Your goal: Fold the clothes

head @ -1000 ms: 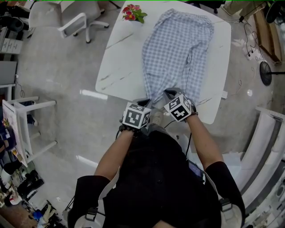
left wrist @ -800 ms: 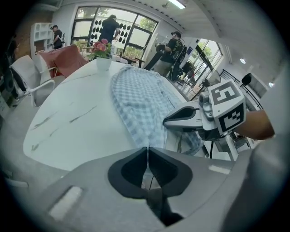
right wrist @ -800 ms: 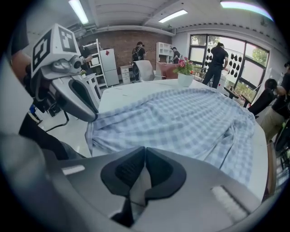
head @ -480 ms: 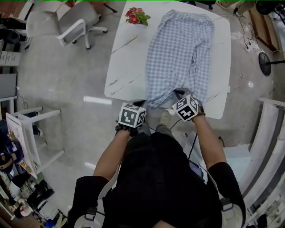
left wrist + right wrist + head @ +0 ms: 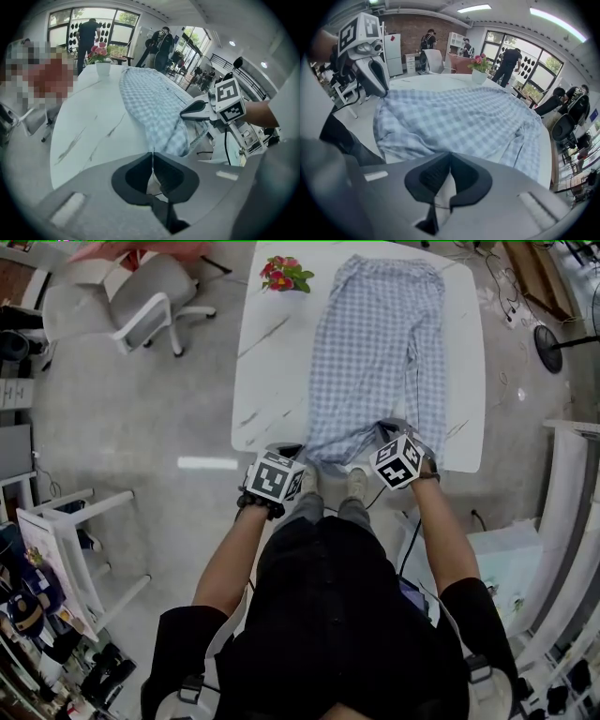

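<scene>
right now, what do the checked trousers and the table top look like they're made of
The trousers: thin woven cloth, probably cotton, matte; blue-white check, soft wrinkles, limp drape over the table's edge. The table top: white, smooth, faintly glossy, grey veins; marble or a marble-look slab, can't tell which.

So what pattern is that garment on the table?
The garment has pale blue-and-white checks, clearest in the right gripper view.
</scene>
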Demonstrator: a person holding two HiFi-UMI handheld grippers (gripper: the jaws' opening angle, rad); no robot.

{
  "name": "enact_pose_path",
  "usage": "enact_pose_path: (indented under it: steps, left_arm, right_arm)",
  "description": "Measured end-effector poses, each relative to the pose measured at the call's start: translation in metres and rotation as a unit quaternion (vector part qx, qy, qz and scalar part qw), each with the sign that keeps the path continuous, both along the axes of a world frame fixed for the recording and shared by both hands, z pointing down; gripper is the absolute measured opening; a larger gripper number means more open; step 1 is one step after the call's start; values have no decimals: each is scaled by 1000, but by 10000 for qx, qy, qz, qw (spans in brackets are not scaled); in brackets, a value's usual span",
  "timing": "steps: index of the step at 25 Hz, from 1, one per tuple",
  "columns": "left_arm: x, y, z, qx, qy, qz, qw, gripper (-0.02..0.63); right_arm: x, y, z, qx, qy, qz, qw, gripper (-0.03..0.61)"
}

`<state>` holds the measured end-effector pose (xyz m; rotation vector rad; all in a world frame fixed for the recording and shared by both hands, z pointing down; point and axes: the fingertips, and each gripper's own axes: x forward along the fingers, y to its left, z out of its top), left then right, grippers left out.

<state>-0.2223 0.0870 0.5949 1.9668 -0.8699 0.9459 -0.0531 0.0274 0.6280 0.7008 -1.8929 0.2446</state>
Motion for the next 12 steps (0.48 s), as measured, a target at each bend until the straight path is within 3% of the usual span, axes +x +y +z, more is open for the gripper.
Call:
enact_pose_path:
  steps: [4, 9, 12]
  left_arm:
    - [-8, -3, 11, -127, 89, 7, 9999, 18]
    - [1, 1, 9, -153, 313, 197, 9992, 18]
    - [7, 8, 11, -175, 375, 308, 9987, 20]
  right_arm:
    - [1, 1, 2, 74, 166, 208, 9996, 9]
    - [10, 10, 4, 179, 634, 71, 9978, 9]
    - [19, 17, 3, 174, 583, 314, 9977, 9]
